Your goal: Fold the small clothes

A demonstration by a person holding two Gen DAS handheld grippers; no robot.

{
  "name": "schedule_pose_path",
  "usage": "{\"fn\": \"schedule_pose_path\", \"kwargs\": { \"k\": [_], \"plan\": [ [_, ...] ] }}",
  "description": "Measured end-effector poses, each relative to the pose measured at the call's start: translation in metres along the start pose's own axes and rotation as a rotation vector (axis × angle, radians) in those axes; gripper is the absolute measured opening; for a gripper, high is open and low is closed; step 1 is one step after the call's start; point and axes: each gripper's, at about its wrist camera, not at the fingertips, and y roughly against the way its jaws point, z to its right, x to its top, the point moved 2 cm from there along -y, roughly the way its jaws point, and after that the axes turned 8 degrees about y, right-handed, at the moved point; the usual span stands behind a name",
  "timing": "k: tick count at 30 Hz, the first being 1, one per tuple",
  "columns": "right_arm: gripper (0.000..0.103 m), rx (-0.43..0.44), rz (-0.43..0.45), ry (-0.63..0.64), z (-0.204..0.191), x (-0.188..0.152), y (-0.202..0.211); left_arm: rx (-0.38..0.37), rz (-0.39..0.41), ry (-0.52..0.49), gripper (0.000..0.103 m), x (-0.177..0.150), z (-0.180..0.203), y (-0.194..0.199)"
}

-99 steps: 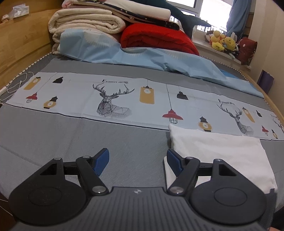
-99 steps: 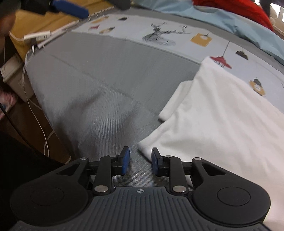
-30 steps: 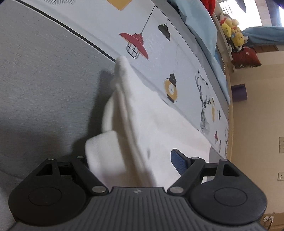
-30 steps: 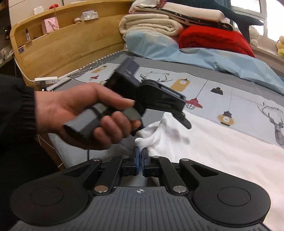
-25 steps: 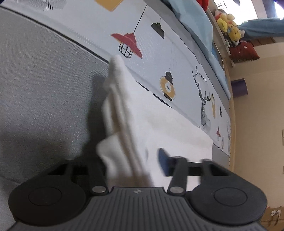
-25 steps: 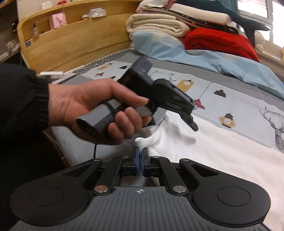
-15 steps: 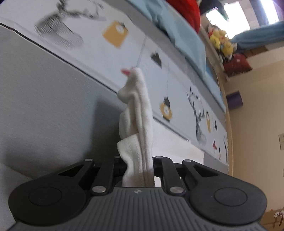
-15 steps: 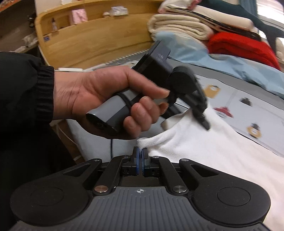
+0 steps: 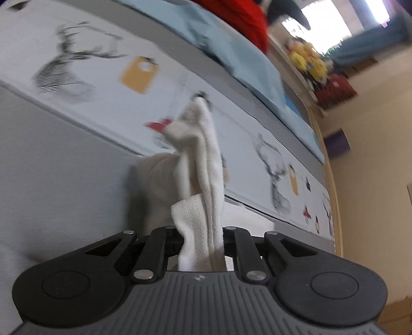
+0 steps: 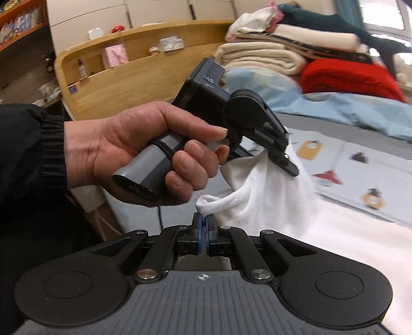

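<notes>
Both grippers pinch a white knit garment (image 10: 270,206) above the bed: left gripper (image 9: 202,253) clamps a bunched edge, right gripper (image 10: 204,232) nips a corner; soft, light, limp—best gripped at corners.

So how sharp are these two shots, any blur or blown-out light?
Left wrist view: motion blur smears the bedsheet print and the white garment; the window is blown out. Right wrist view: sharper, the left gripper and hand crisp, the fisheye bending the headboard.
</notes>
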Motion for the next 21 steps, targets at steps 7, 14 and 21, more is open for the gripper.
{"fn": "schedule_pose_path", "kwargs": {
  "k": [7, 14, 21],
  "plan": [
    [0.000, -0.198, -0.041, -0.056, 0.064, -0.042, 0.075, -0.045, -0.056, -0.133, 0.014, -0.040, 0.099, -0.062],
    [0.000, -0.393, -0.142, -0.133, 0.109, -0.102, 0.137, -0.051, -0.100, -0.246, 0.015, -0.103, 0.175, -0.126],
    [0.000, -0.530, -0.275, -0.267, 0.139, -0.135, 0.149, -0.166, -0.154, -0.234, 0.038, -0.122, 0.196, -0.140]
  ]
}}
